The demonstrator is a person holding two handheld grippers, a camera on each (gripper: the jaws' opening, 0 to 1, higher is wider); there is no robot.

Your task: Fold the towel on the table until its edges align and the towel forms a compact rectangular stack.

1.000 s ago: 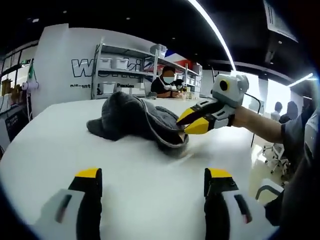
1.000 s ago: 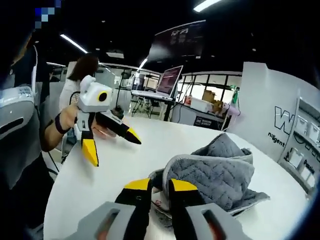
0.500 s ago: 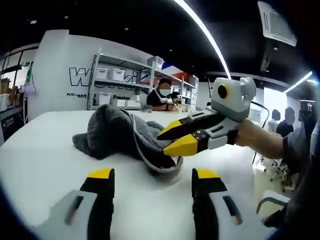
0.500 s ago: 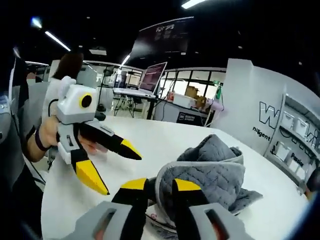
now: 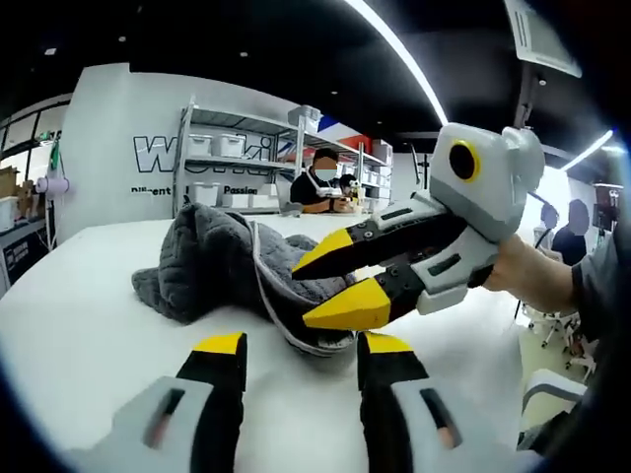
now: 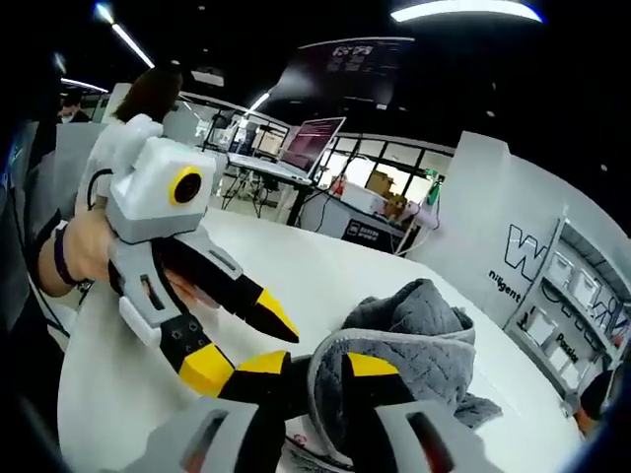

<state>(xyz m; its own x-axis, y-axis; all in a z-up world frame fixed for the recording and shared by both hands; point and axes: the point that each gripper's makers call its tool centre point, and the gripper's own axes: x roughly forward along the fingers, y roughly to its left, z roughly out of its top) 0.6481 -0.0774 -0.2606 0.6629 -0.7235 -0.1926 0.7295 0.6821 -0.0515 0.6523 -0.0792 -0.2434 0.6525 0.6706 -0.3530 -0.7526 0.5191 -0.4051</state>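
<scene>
The towel lies crumpled in a heap on the white table, unfolded; the step in hand is securing its hemmed edge. The right gripper is clenched on that hem, which rises between its yellow tips. The left gripper stands released, jaws apart, the hem just ahead of them and the right gripper just above. The next move calls for the left gripper to close on the hem beside the right, then spread the cloth flat.
</scene>
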